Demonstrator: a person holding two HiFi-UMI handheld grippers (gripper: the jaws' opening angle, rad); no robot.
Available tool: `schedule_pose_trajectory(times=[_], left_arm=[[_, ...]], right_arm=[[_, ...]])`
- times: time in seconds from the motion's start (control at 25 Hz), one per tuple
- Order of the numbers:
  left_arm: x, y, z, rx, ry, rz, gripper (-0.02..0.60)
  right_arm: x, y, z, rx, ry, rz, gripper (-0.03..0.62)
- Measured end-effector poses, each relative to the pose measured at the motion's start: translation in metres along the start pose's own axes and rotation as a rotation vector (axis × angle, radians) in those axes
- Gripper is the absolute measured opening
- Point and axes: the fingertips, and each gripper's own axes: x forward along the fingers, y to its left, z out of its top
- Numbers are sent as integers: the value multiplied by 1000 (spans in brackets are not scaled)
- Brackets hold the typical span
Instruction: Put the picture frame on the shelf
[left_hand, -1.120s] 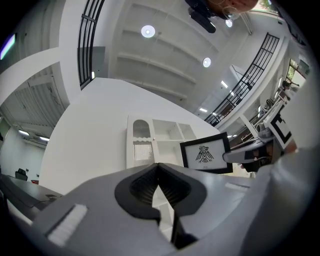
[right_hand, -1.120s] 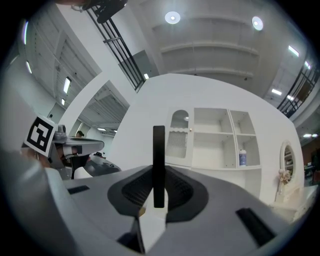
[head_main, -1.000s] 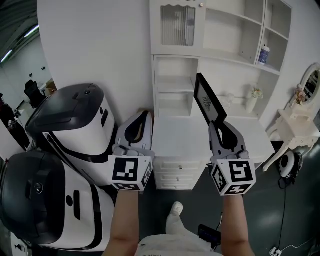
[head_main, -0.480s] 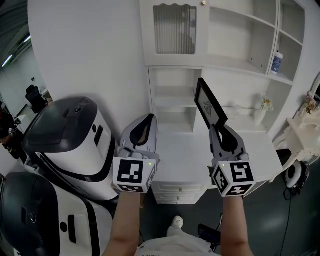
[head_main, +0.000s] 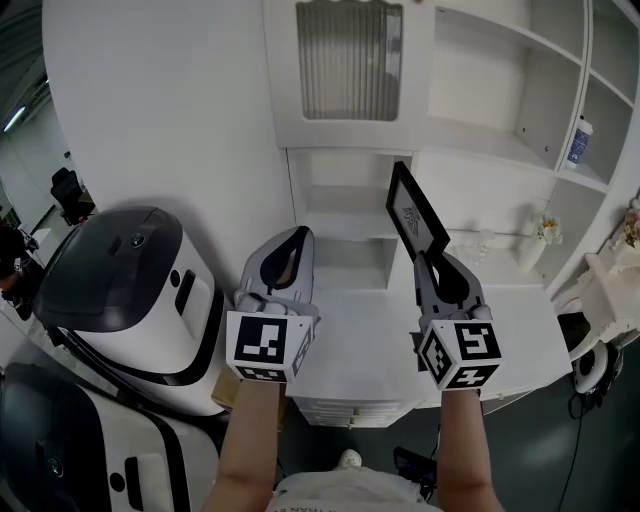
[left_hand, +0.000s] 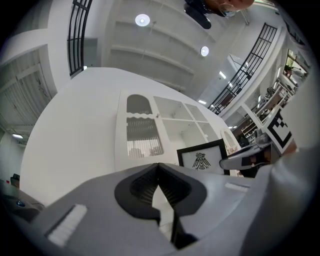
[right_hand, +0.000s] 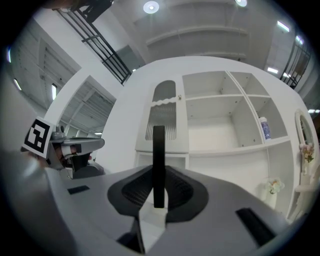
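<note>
As I read the views, R gripper (head_main: 437, 262) clamps the black picture frame (head_main: 415, 212) by its lower edge, jaws narrowly apart; frame sticks up beyond the tips, in front of white shelf unit (head_main: 480, 190). L gripper (head_main: 288, 250): jaws together, empty.

A bulky white machine with dark grey domed lid (head_main: 130, 290) sits at nine o'clock, its twin (head_main: 70, 435) at seven. A white blue-labelled plastic bottle (head_main: 576, 142) stands at two o'clock.
</note>
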Motion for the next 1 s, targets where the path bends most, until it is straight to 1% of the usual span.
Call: schedule_pose_trajectory(times=[0.2, 0.52, 0.72, 1.0], left_arm=[[25, 7, -18, -12, 12, 2, 9], [50, 18, -47, -35, 44, -13, 9], [68, 28, -61, -40, 51, -42, 9], [98, 45, -78, -54, 55, -100, 9]], right_arm=[[27, -10, -18, 10, 42, 7, 77], [60, -22, -38, 25, 85, -10, 77], [87, -29, -50, 75, 109, -35, 77], [124, -37, -66, 138, 145, -94, 77]])
